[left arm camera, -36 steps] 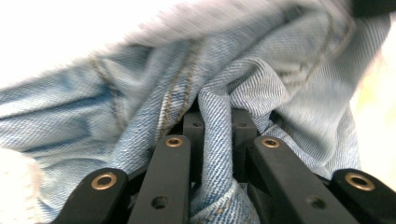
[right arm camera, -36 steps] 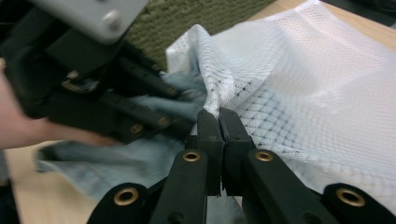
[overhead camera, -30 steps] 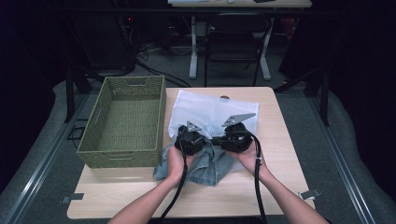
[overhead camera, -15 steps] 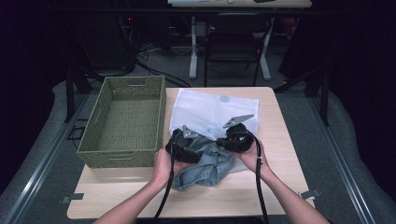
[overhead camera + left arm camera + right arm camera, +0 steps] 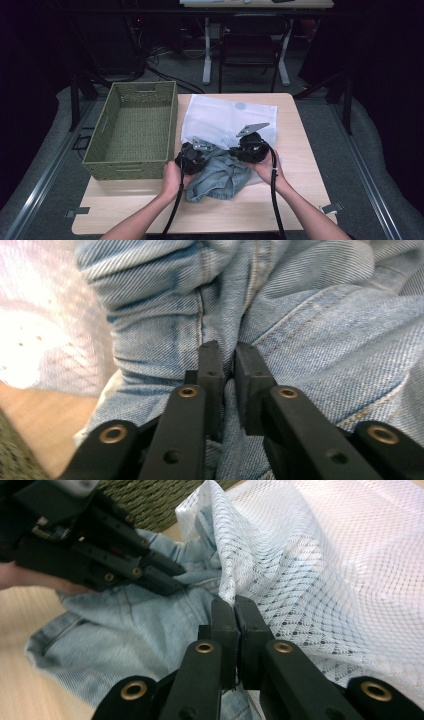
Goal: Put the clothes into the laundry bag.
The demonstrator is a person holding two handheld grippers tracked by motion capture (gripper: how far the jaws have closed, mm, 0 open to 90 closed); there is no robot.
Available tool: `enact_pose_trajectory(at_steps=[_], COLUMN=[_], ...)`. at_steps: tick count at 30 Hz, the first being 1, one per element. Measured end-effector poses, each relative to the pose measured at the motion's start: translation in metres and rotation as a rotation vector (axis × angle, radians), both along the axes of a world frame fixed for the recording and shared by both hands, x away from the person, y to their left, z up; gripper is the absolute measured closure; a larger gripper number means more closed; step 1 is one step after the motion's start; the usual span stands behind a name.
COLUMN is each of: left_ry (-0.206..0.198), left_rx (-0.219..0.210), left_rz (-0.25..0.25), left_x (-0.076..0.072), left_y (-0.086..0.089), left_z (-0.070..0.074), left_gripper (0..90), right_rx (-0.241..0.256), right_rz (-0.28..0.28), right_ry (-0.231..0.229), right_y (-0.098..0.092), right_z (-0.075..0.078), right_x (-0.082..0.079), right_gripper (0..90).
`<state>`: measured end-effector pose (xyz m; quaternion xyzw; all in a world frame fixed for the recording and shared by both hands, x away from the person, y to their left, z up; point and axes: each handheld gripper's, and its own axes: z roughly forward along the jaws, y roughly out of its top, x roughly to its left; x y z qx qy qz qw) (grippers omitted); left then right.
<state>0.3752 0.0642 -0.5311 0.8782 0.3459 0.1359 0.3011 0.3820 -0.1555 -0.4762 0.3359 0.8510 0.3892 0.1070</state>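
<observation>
Denim garment (image 5: 220, 175) lay crumpled near the table's (image 5: 300, 210) front edge, half tucked under the white mesh bag (image 5: 225, 117) (no readable label anywhere). Left gripper (image 5: 227, 362) was pinched tight on a denim fold; right gripper (image 5: 234, 611) was clamped on the bag's mesh edge, just beside it. Green woven basket (image 5: 132, 130) sat at the left, bare wood in front.
</observation>
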Motion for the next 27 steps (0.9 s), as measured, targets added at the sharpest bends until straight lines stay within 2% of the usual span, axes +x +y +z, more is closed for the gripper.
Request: enact_pose_trajectory(at_steps=[3, 6, 9, 10, 11, 13, 15, 17, 20, 23, 24, 26, 27], left_ry=[-0.009, 0.015, 0.043, 0.050, 0.057, 0.065, 0.042, 0.024, 0.011, 0.029, 0.030, 0.058, 0.071], left_rx=[-0.050, -0.125, -0.150, -0.143, -0.134, -0.162, -0.181, -0.196, -0.177, -0.176, -0.179, -0.170, -0.187], left_rz=[-0.025, -0.057, -0.091, -0.099, -0.106, -0.102, -0.055, -0.011, 0.045, 0.107, 0.112, 0.116, 0.122], left_x=[-0.007, -0.012, -0.014, -0.013, -0.012, -0.009, -0.006, 0.000, 0.010, 0.023, 0.026, 0.035, 0.039], left_y=[-0.001, -0.006, -0.014, -0.017, -0.018, -0.013, -0.007, 0.000, 0.002, -0.002, -0.003, -0.005, -0.006], left_z=[0.005, 0.008, 0.009, 0.008, 0.009, 0.014, 0.020, 0.028, 0.031, 0.025, 0.024, 0.020, 0.017], left_gripper=[84.8, 84.9, 84.4, 84.0, 81.6, 68.5, 50.2, 43.4, 37.9, 35.0, 34.7, 33.2, 33.0], right_rx=[0.012, 0.023, 0.020, 0.021, 0.015, 0.014, 0.008, 0.007, 0.002, -0.003, -0.001, -0.005, -0.001], right_rz=[-0.010, -0.011, -0.003, -0.004, -0.001, -0.006, -0.008, -0.009, -0.010, -0.007, -0.003, -0.001, -0.005], right_ry=[-0.015, -0.023, -0.012, -0.009, -0.007, -0.004, -0.003, -0.004, -0.007, -0.001, -0.005, -0.006, -0.002], right_y=[0.000, 0.001, 0.003, 0.003, 0.003, 0.002, 0.000, -0.001, -0.002, -0.003, -0.004, -0.005, -0.007], right_z=[0.001, 0.002, 0.001, 0.000, 0.000, 0.000, 0.000, 0.000, 0.001, 0.002, 0.003, 0.003, 0.004], right_x=[0.002, 0.001, 0.001, 0.001, 0.002, 0.002, 0.002, 0.003, 0.003, 0.003, 0.003, 0.004, 0.004], right_gripper=[88.9, 88.9, 88.9, 88.9, 88.9, 88.8, 88.8, 88.8, 88.8, 88.8, 88.8, 88.9, 88.8])
